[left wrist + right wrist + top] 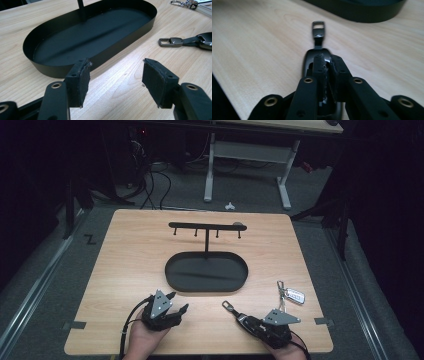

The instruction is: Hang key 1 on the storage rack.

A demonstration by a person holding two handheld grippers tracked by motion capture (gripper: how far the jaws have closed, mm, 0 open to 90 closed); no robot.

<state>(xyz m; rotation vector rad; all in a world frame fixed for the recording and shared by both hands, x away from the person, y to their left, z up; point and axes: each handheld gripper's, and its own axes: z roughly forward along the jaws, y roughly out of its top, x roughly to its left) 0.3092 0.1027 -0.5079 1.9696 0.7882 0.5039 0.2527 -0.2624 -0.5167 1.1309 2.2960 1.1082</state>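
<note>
A black key fob [244, 318] with a metal clasp [318, 27] lies on the wooden table [130, 270], right of the front centre. My right gripper [254, 323] sits over it, its jaws almost together with a thin gap between the pads [319, 65]; the fob's glossy body [308, 60] shows under and beside them. Whether the pads pinch it I cannot tell. My left gripper [179, 300] rests at the front left with its jaws apart and nothing between them [116, 75], pointed at the black oval tray [87, 37].
The oval tray [207, 272] sits mid-table with a post and a hook bar [205, 225] rising from its far side. A second key set with a silver fob [292, 295] lies at the right. Table edges run close behind both hands.
</note>
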